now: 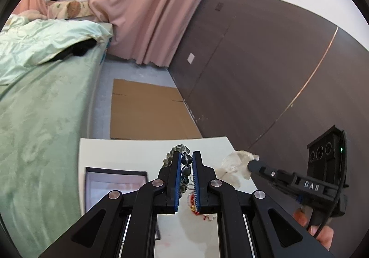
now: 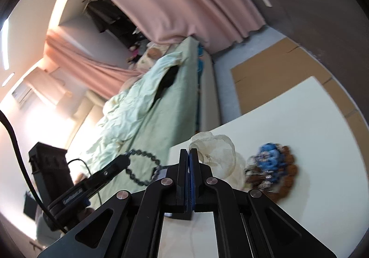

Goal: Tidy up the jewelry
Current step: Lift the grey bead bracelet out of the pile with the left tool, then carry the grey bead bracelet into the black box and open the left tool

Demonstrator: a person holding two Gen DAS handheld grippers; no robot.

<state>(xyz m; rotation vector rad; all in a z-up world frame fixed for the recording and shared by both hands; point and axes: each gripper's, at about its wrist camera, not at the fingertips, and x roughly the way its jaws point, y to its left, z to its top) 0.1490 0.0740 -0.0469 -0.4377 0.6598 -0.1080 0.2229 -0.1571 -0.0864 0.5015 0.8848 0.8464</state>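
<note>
My left gripper [image 1: 186,156] is shut on a dark grey-green beaded bracelet [image 1: 185,170], held above the white table [image 1: 129,149]. The bracelet also shows in the right wrist view [image 2: 143,165] as a hanging loop, with the left gripper [image 2: 125,157] pinching it. My right gripper [image 2: 189,150] is shut on a sheer white organza pouch [image 2: 219,154], lifted over the table. The pouch and the right gripper [image 1: 250,163] show at the right in the left wrist view. A pile of blue, silver and brown beaded jewelry [image 2: 272,168] lies on the table.
An open dark jewelry box with a pink lining [image 1: 115,186] sits on the table's left part. A red and gold trinket [image 1: 194,206] lies under the left gripper. A green bed [image 1: 41,106], flat cardboard [image 1: 150,110] on the floor, pink curtains and a brown wall surround the table.
</note>
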